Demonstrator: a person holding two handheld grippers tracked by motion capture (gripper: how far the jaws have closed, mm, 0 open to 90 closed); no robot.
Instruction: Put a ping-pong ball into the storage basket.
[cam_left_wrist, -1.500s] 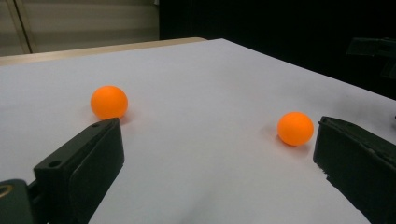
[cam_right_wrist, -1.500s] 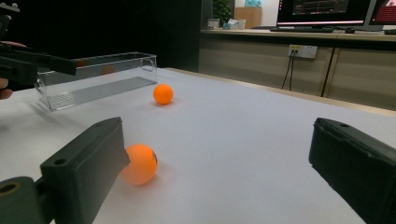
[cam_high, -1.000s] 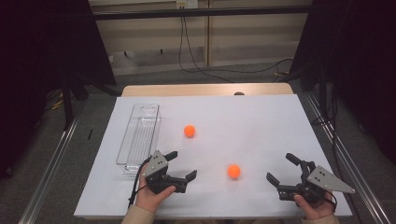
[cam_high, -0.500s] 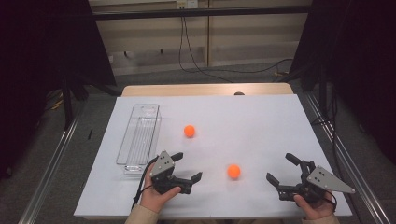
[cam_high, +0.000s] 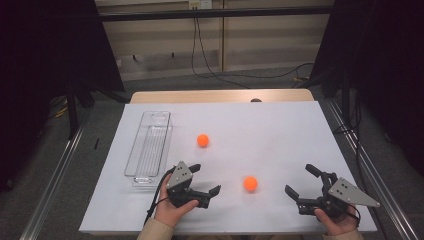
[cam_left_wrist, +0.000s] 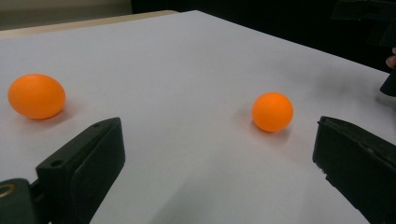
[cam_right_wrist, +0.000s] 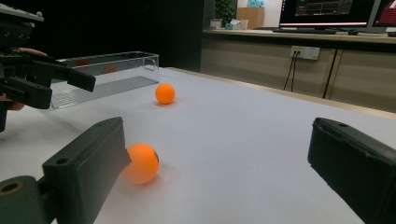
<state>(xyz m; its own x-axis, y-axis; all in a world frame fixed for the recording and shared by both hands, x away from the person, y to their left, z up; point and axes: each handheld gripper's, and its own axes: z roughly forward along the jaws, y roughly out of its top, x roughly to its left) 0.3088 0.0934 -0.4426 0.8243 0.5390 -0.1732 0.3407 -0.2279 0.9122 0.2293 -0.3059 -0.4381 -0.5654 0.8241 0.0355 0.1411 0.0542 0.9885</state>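
Two orange balls lie on the white table (cam_high: 280, 130). The near ball (cam_high: 250, 183) rests between my two grippers; the far ball (cam_high: 202, 140) lies further back, beside a clear plastic tray (cam_high: 148, 145). My left gripper (cam_high: 206, 178) is open and angled toward the balls, a short way left of the near ball. In the left gripper view (cam_left_wrist: 215, 158) the near ball (cam_left_wrist: 272, 112) sits ahead at right and the far ball (cam_left_wrist: 36, 96) at left. My right gripper (cam_high: 299, 179) is open, right of the near ball (cam_right_wrist: 140, 163), which shows beside its left jaw (cam_right_wrist: 219, 168).
The empty tray (cam_right_wrist: 105, 77) runs lengthwise along the table's left side. The table's front edge is just below both hands. A wooden strip (cam_high: 220, 96) borders the far edge. Metal rails flank the table.
My left gripper has edged slightly to the right, toward the near ball. The right gripper and both balls have stayed put.
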